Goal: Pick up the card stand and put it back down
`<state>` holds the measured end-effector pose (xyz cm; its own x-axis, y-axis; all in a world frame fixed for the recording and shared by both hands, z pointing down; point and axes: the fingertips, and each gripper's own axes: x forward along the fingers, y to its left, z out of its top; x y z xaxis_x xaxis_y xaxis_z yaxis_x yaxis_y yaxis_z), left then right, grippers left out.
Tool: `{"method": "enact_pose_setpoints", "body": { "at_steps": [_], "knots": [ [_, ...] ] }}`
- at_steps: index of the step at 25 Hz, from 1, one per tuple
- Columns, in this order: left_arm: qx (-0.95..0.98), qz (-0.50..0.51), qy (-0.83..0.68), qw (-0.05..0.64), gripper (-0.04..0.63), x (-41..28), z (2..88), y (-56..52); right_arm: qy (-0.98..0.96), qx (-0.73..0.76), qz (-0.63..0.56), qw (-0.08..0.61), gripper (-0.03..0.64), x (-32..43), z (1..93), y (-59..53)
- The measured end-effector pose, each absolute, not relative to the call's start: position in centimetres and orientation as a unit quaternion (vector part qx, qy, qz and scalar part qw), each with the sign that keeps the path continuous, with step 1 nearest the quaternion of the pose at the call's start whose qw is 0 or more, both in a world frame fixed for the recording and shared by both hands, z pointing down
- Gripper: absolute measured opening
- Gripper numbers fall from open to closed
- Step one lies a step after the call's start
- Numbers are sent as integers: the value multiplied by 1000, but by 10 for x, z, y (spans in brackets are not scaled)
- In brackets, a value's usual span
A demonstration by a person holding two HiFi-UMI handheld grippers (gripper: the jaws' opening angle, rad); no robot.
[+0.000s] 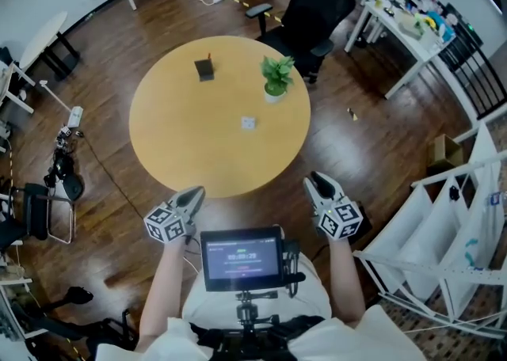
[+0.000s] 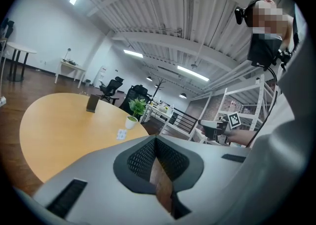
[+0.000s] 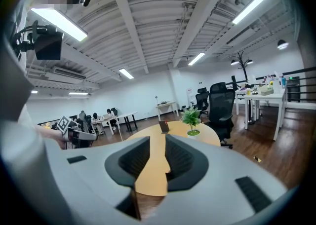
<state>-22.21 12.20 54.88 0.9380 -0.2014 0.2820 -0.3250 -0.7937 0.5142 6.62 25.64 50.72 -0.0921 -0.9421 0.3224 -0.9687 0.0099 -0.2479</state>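
The card stand (image 1: 205,69) is a small dark upright piece on the far left part of the round yellow table (image 1: 190,146). It also shows far off as the card stand (image 2: 92,103) in the left gripper view and the card stand (image 3: 163,127) in the right gripper view. Both grippers hover off the table's near edge, well short of the stand. My left gripper (image 1: 192,195) (image 2: 155,140) has its pads meeting at the tips, with nothing in them. My right gripper (image 1: 315,184) (image 3: 157,142) stands open, and only table shows through the gap.
A potted plant (image 1: 276,78) stands at the table's far right, and a small white card (image 1: 248,123) lies near the middle. A black office chair (image 1: 313,3) sits just beyond the table. White desks (image 1: 404,19) stand at the right, and a metal rack (image 1: 444,225) is near my right arm.
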Motion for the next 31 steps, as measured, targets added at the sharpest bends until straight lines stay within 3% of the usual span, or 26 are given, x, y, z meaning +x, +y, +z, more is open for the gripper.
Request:
{"method": "enact_pose_setpoints", "body": {
  "at_steps": [31],
  "knots": [
    [945,117,-96,290,0,-188,539,103,-648,752,117,-37,103,134,434,288]
  ]
}}
